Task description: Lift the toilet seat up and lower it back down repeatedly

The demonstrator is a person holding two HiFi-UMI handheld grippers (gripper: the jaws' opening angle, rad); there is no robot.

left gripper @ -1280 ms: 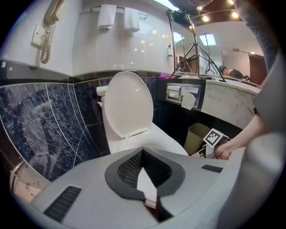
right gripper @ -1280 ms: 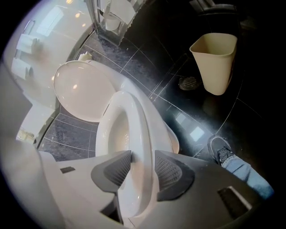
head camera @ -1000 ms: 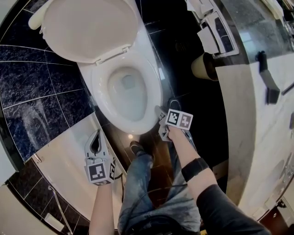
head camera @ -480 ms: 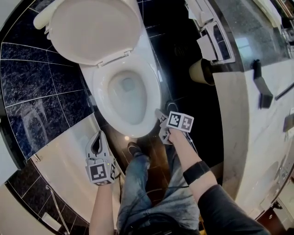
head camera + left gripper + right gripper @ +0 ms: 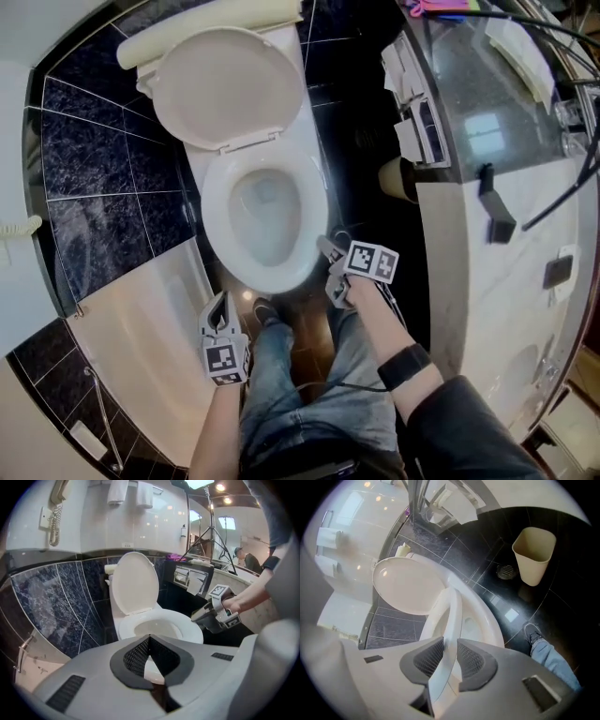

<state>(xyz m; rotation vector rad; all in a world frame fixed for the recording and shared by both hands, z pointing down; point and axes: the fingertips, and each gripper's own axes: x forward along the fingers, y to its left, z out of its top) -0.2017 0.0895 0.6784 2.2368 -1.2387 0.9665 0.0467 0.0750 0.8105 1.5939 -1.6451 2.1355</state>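
1. Grip came first: the right gripper (image 5: 326,249) was clamped on the front rim of the toilet seat (image 5: 217,214). In the right gripper view the white rim ran between the two dark pads (image 5: 426,660), and the jaws had just been closing on it.
2. The left gripper (image 5: 220,302) hung near the person's left leg, well apart from the toilet. Its jaws were pressed together at the tips with nothing between them. It seemed to have no part in the lift at that moment.
3. The seat sat low, close over the bowl (image 5: 265,208). In the right gripper view its front edge looked tilted a little clear of the bowl's rim. From the head view I could not tell whether any gap had opened.
4. The lid (image 5: 230,89) stood fully raised against the tank, so nothing blocked the seat's swing upward.
5. A beige bin (image 5: 401,176) stood on the dark floor to the right of the toilet, away from both grippers and out of the seat's path.
6. Judged from this, one lift was only starting: the hold was made and the seat was at or near the bottom of its travel.
7. Most of that lift was left to do, namely swinging the seat up on its hinge toward the lid, then lowering it back onto the bowl.
8. How many up-and-down rounds were already done could not be read from the pictures. The task called for repeats, so more probably remained.
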